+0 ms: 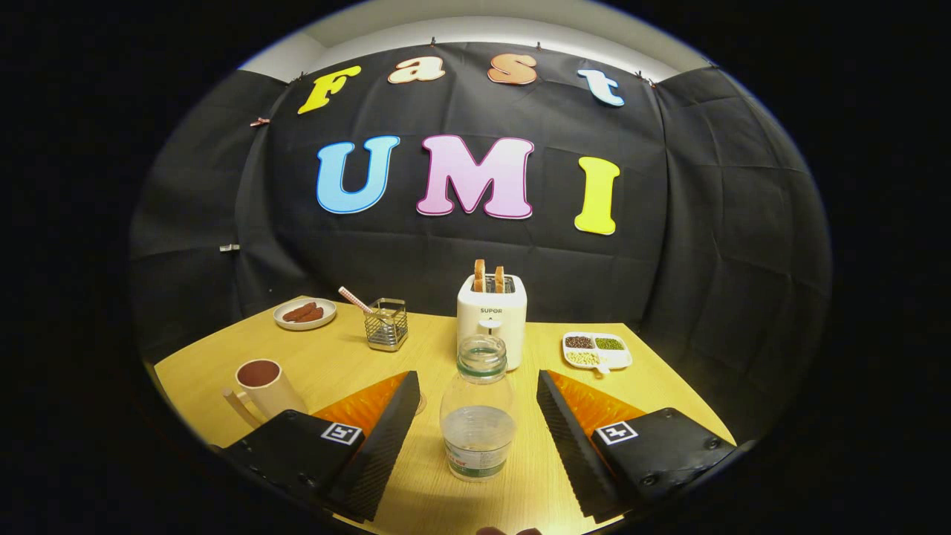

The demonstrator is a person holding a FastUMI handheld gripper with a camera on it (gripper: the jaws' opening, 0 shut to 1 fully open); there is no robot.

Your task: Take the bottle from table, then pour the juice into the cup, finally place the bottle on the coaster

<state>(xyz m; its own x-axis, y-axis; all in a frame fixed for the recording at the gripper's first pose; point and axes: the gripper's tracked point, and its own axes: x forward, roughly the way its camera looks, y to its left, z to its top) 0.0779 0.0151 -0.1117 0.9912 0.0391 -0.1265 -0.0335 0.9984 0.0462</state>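
Here the tongs (475, 435) gape around the upright bottle (477, 416), clear either side.

Claw (475, 427): two wedge-shaped fingers (383, 446), each tapering forward, spread wide apart. Inner faces ribbed with fine saw-tooth ridges running full length. Each finger mounted on blocky housing with rounded corners, matte finish. Small screws set in housing tops near rear corners. One square white-bordered fiducial marker stuck on top of each housing. Sloped top panel of each finger textured, glossy. No cables visible. Both sides mirror-symmetric.
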